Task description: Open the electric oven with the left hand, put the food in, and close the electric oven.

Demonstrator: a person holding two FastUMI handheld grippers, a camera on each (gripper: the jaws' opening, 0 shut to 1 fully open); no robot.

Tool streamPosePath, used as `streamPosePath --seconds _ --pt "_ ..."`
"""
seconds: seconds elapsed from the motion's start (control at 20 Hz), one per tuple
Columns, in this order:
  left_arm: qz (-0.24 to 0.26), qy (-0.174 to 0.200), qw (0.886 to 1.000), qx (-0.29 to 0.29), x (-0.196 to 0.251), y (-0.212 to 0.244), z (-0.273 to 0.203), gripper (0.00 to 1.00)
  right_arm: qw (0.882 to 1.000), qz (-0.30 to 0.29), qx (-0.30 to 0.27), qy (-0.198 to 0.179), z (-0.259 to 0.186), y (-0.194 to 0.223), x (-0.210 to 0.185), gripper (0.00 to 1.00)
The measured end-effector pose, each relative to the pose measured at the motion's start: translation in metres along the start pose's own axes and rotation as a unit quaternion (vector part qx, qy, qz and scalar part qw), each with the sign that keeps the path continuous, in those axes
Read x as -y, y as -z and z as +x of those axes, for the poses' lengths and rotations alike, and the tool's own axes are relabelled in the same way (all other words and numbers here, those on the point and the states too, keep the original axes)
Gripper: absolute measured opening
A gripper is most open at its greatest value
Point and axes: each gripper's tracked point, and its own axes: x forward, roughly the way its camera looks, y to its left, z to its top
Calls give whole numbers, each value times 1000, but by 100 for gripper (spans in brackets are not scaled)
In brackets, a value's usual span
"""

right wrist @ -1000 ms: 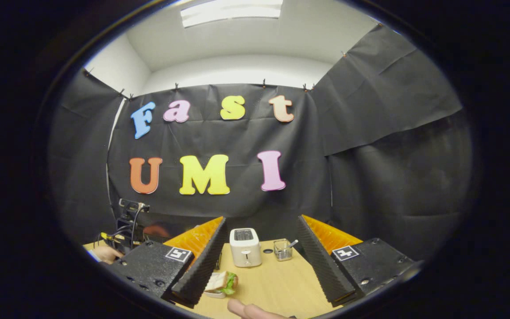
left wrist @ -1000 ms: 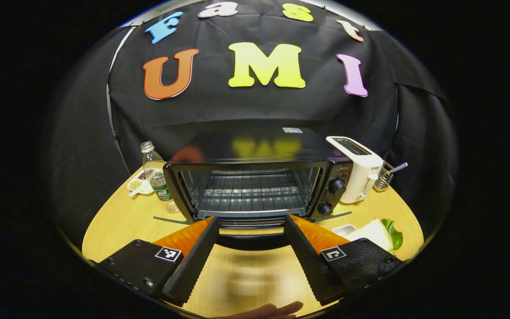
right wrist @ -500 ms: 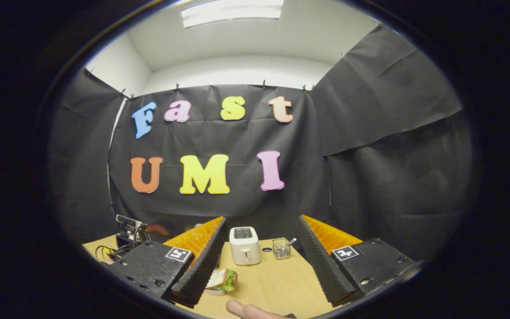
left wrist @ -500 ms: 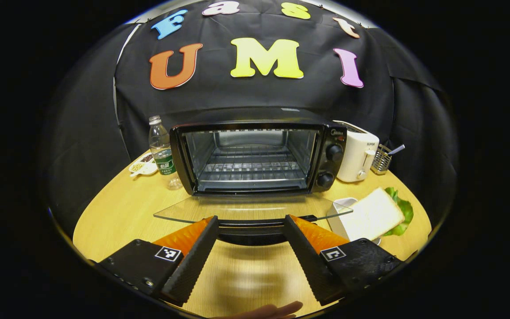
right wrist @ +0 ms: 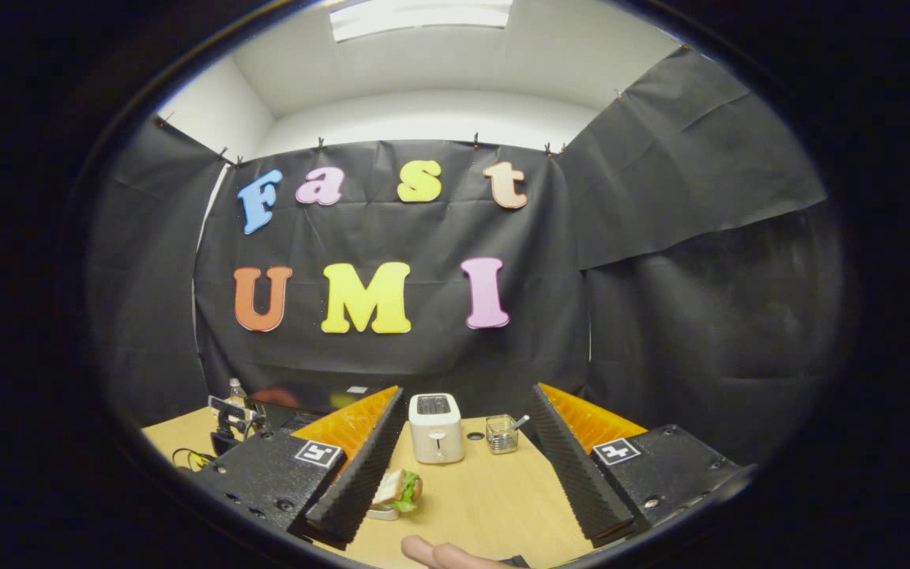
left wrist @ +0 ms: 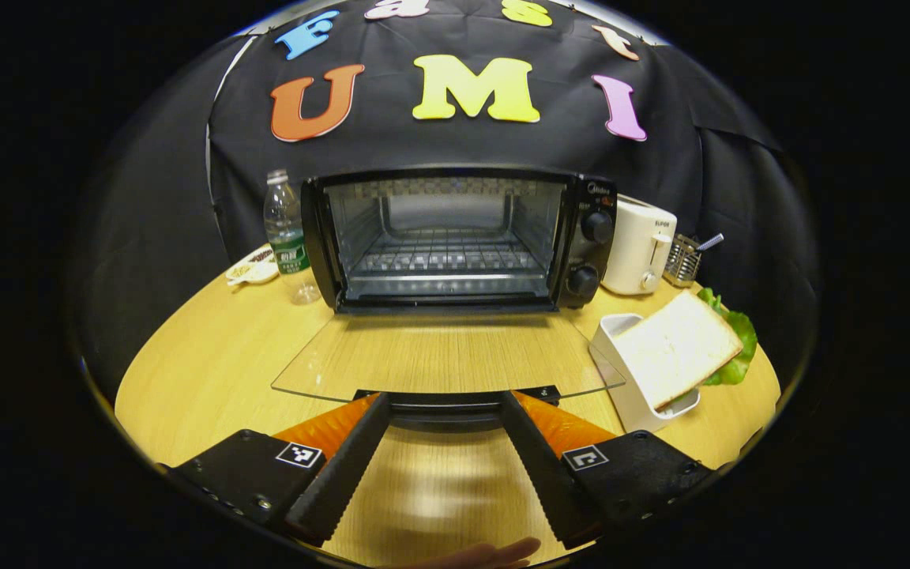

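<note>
Fingers of my left gripper (left wrist: 443, 419) stand spread on either side of the dark handle (left wrist: 447, 407) at the front edge of the oven door (left wrist: 443, 356); the handle runs across the gap between them, and I cannot tell whether either finger touches it, so I am not pinching it. The glass door lies folded down flat, nearly level over the wooden tabletop (left wrist: 202, 356), with the wood grain showing through it. Beyond the door the electric oven (left wrist: 455, 237) stands open, its wire rack (left wrist: 443, 259) bare inside and two dark knobs (left wrist: 591, 253) one above the other on its right panel. To the right of the door, just beside its corner, the sandwich (left wrist: 680, 348), white bread over green lettuce, leans tilted in a small white dish (left wrist: 637, 399). Behind it a white toaster (left wrist: 641, 254) stands next to the oven, and a small glass holder (left wrist: 682, 259) with a utensil in it is just past that. On the oven's other side stand a clear water bottle (left wrist: 283, 229) and a little white plate (left wrist: 253, 269) of snacks. My right gripper (right wrist: 463, 466) hangs well above the tabletop with its fingers wide apart and nothing between them; in the right gripper view the sandwich (right wrist: 397, 491) lies beside the left finger, with the toaster (right wrist: 436, 427) and the glass holder (right wrist: 502, 434) farther back. A fingertip (right wrist: 443, 553) of my own hand shows at the bottom edge.
</note>
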Motion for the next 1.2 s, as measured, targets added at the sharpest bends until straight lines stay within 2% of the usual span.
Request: streamPosePath --seconds 0.05,0.2,0.3,0.35,0.4,0.45,0.5,0.55,0.6,0.65,0.7,0.75,0.8,0.85,0.9,0.95,1.1,1.15,1.2 --pt "-3 0 1000 -5 -1 7 3 95 1000 -1 -4 -1 1 4 -1 90" --pt "-2 2 1000 4 0 9 6 95 1000 -19 0 15 2 4 2 89" --pt "-9 13 1000 19 2 3 -1 95 1000 -12 -4 1 0 5 -11 90" --pt "-15 19 999 28 2 -2 -9 95 1000 -7 -9 -8 0 7 -16 100" --pt "-15 20 999 46 -1 -13 -20 95 1000 -6 -14 -14 2 10 -18 100" --pt "-9 20 997 68 -4 -25 -32 95 1000 -6 -19 -18 5 11 -18 90" --pt "-3 19 996 91 -7 -39 -48 95 999 -3 -27 -26 9 14 -21 90" --pt "3 16 994 111 -10 -51 -64 95 999 5 -39 -35 12 18 -23 100" --pt "6 11 991 131 -13 -64 -83 95 998 14 -53 -44 18 24 -25 91" --pt "7 6 988 151 -15 -77 -101 94 996 19 -68 -52 25 30 -26 90" --pt "6 6 985 170 -17 -89 -120 94 995 21 -83 -56 33 38 -25 90" --pt "6 2 982 191 -20 -102 -138 94 993 22 -97 -57 40 45 -22 100" --pt "6 -2 977 211 -25 -115 -156 94 992 23 -112 -59 49 53 -21 100" --pt "4 -7 972 235 -27 -128 -175 95 989 24 -129 -63 57 62 -20 90" --pt "0 -9 967 254 -30 -138 -192 94 986 26 -148 -69 65 73 -20 100" --pt "-5 -7 963 271 -32 -145 -210 94 982 30 -168 -75 73 84 -20 91" --pt "-11 -2 954 298 -35 -154 -249 94 963 46 -247 -99 95 127 -24 91" --pt "-7 -3 951 308 -36 -158 -259 94 954 54 -273 -110 103 141 -28 100" --pt "-1 -6 949 315 -38 -160 -267 94 943 58 -302 -122 110 156 -32 100"
